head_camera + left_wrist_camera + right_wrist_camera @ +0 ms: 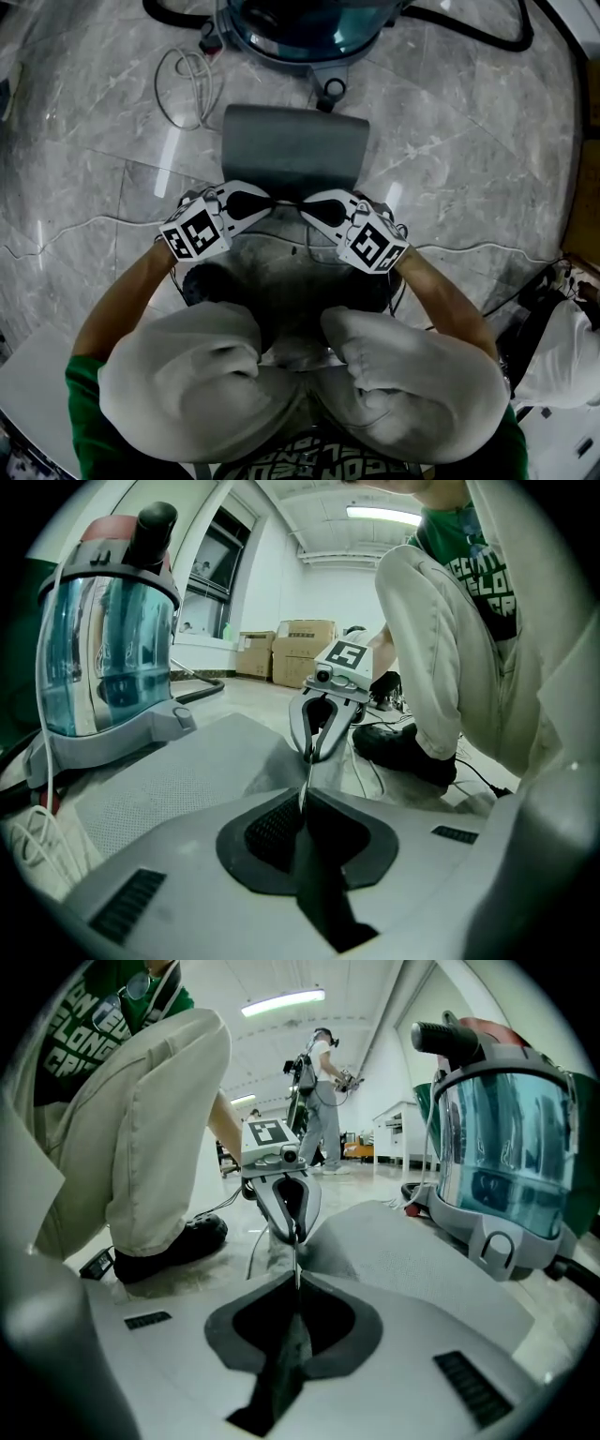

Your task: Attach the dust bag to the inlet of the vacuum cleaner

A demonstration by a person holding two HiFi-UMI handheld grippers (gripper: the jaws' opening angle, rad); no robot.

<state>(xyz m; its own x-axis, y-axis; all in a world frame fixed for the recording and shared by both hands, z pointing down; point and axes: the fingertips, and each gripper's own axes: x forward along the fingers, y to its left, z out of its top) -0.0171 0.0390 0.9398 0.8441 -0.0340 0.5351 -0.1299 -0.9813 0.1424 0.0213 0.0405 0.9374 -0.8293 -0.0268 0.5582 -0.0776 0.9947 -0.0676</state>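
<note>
Marble floor [469, 122], dust bag [293, 150] flat, crosswise

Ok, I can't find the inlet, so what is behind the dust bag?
Behind the dust bag stands the vacuum cleaner with its blue see-through tank, and a coiled white cord lies beside it. No view shows its inlet.

I'm looking down on a grey marble floor [469, 122], polished, veined in white and glaring where the lamps catch it. Black cables [530, 281] trail across it at one side. The walls [281, 592] and the ceiling are white, and a long strip light [384, 516] glows overhead. A dark-framed window [220, 574] sits in one wall. Brown cardboard boxes [295, 653] are stacked against the far wall. Farther down the room I see a person [323, 1091] standing.
</note>
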